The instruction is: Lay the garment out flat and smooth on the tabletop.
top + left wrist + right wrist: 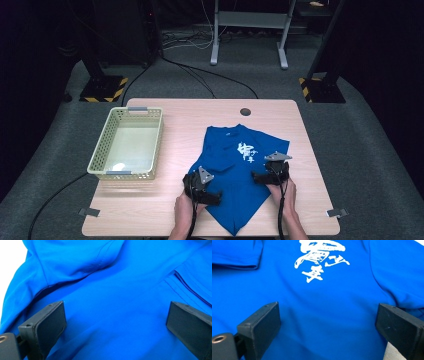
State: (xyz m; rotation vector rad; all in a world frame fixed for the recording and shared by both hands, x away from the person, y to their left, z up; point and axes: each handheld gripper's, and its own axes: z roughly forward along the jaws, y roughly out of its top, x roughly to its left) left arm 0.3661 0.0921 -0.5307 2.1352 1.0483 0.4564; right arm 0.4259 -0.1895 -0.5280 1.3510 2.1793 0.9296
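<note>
The blue T-shirt (240,167) lies partly folded on the near right half of the wooden table (165,210), white print up. I judge it light, limp and a little slick; I would pinch a hem or fold edge, not flat cloth. My left gripper (210,196) and right gripper (260,176) rest over it, jaws spread wide, holding nothing. A yellow basket (100,160) stands well apart at the left.
</note>
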